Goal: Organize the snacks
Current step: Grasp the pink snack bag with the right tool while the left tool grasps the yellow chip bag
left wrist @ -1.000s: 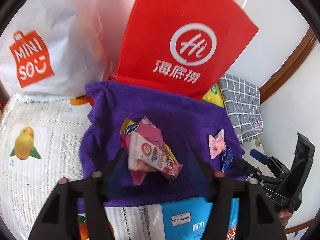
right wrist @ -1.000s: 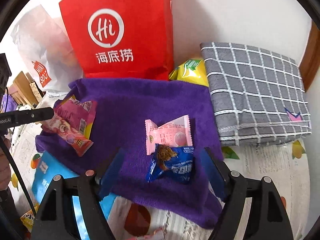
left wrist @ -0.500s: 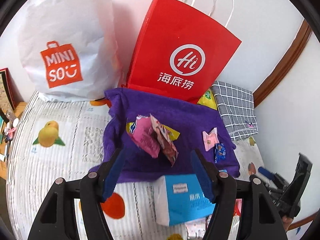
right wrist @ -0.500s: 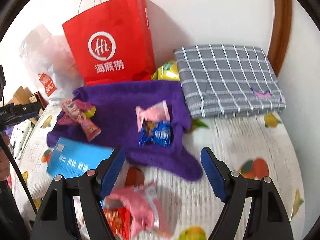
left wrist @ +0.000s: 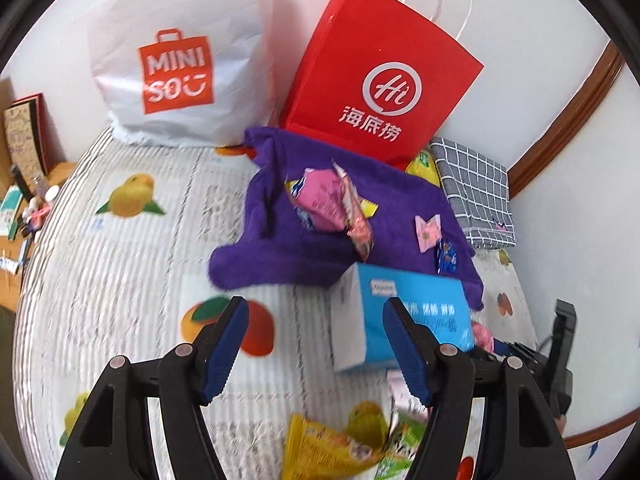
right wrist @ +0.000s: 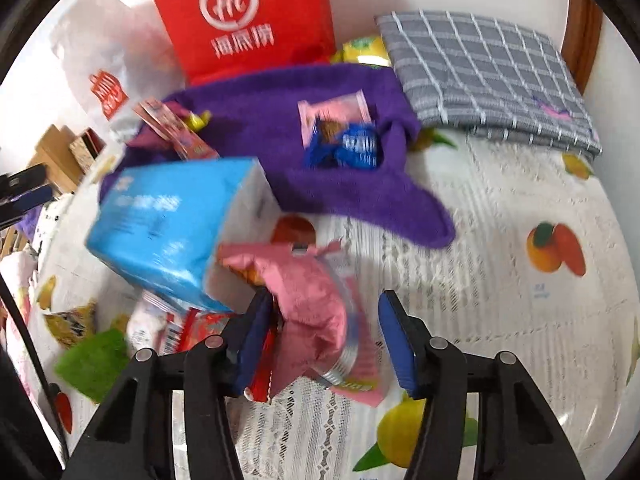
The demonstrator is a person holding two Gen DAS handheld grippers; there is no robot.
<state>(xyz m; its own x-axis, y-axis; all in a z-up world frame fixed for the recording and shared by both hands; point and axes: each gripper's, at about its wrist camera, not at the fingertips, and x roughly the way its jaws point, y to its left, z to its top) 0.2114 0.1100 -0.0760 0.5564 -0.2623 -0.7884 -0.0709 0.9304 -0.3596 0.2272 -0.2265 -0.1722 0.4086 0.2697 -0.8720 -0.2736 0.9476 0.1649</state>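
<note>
Snacks are being sorted on a fruit-printed bedspread [left wrist: 132,248], and several are already being kept together on a purple towel [right wrist: 320,168] spread in front of a red paper bag [left wrist: 380,80] and a white shopping bag [left wrist: 176,52]; the towel seems to be serving as the collecting spot. On it, a pink candy [right wrist: 332,114] and a blue candy [right wrist: 352,146] are lying touching each other near its right part, while a pink wrapper bundle [left wrist: 332,200] is resting further left. A blue tissue box [right wrist: 172,224] is lying at the towel's near edge, and loose packets are still being left unsorted on the bedspread, among them a yellow packet [left wrist: 324,448] at the bottom of the left wrist view.

The right gripper [right wrist: 320,336] is being lowered over a crumpled pink snack bag [right wrist: 316,312] just beside the box. Its jaws have just been closing, and the bag is sitting between them: the left pad looks pressed against it, but a gap is still showing at the right pad, so the bag is not judged to be clamped yet. This bag is probably being picked next for the towel.

The left gripper [left wrist: 316,348] is being held roughly half open over the bedspread with nothing between its jaws, pointing towards the box edge, likely kept ready for another packet.
</note>
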